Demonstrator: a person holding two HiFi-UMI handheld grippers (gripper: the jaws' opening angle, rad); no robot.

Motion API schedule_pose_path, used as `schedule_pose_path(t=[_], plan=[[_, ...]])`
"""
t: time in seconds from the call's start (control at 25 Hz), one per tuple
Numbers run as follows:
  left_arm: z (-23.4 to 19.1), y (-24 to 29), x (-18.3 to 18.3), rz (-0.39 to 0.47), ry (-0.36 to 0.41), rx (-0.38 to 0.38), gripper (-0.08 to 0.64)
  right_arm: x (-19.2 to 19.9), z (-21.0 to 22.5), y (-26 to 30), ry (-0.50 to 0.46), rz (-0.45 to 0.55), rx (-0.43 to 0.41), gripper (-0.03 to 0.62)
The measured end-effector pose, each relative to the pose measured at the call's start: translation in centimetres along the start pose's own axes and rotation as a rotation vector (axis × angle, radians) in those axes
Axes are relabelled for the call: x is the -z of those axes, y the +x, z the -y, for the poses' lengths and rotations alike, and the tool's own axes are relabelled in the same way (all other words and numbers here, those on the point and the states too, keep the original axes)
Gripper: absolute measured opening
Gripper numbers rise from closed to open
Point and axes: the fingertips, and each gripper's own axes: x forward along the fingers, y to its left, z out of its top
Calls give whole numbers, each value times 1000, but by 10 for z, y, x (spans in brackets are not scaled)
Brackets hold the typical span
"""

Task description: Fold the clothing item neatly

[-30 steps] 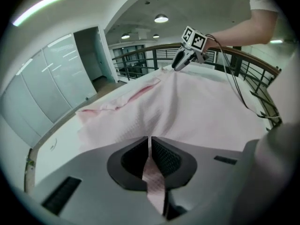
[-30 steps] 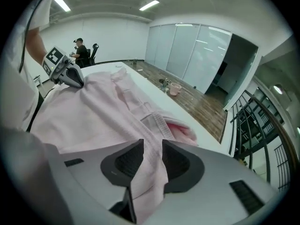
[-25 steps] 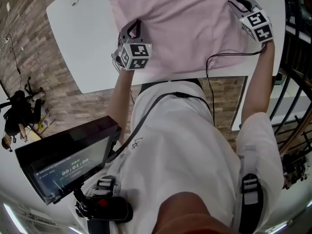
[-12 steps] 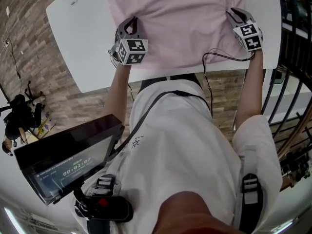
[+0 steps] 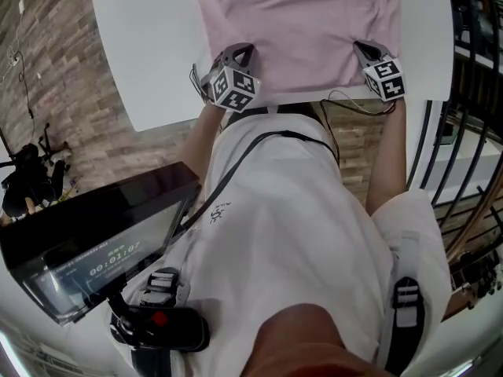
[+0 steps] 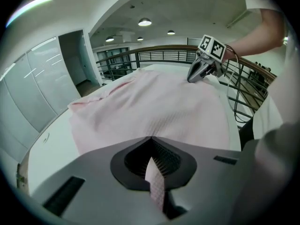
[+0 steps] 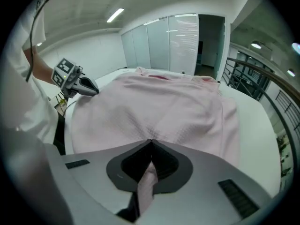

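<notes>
A pink garment (image 5: pixel 299 22) lies spread flat on the white table (image 5: pixel 149 45), with its near hem along the table's near edge. My left gripper (image 5: pixel 240 51) is at the hem's left corner, shut on a fold of the pink fabric (image 6: pixel 154 182). At the right corner my right gripper (image 5: pixel 363 49) has just closed its jaws, and a strip of pink fabric (image 7: pixel 147 182) is pinched between them. Each gripper view shows the other gripper at the far corner: the right gripper (image 6: pixel 197 74) and the left gripper (image 7: pixel 86 87).
A black cable (image 5: pixel 354 104) hangs from the right gripper below the table edge. A metal railing (image 5: pixel 471 93) runs along the right. A dark screen (image 5: pixel 86 242) hangs at the person's front. Brick floor lies to the left.
Both grippers have come back toward the near table edge and down to the garment's hem. The hem now lies straighter along the edge.
</notes>
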Motion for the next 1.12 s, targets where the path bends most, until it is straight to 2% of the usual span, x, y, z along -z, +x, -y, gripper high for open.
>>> schedule_pose_path(t=[0.08,0.2,0.32,0.4,0.56,0.64,0.72,0.8,0.92,1.0,1.08,1.12], plan=[[-1,11,7,-16,18,8,3,8,15,5,19,-2,54,5],[-4,20,10,-14,41,18,2,8,25,9,73,24,94,5],[3,18,-3,11,59,29,3,6,24,-7,72,43,129,5],[15,8,-16,44,99,54,2,10,11,-23,85,62,117,5],[55,-3,-26,64,212,138,3,48,-12,-41,91,-23,116,5],[73,1,-17,40,253,171,3,67,-9,-43,82,-67,173,5],[78,12,1,12,258,178,3,83,4,-37,73,-96,253,5],[66,24,15,21,213,165,3,89,15,-22,104,-88,285,5],[50,30,22,8,149,147,3,84,20,-14,140,-50,253,5],[56,16,6,-2,148,84,2,77,37,-46,127,4,282,5],[79,-12,-20,-11,160,-7,2,77,62,-100,148,75,340,5],[91,-24,-26,-19,146,-34,3,81,70,-119,146,79,358,5]])
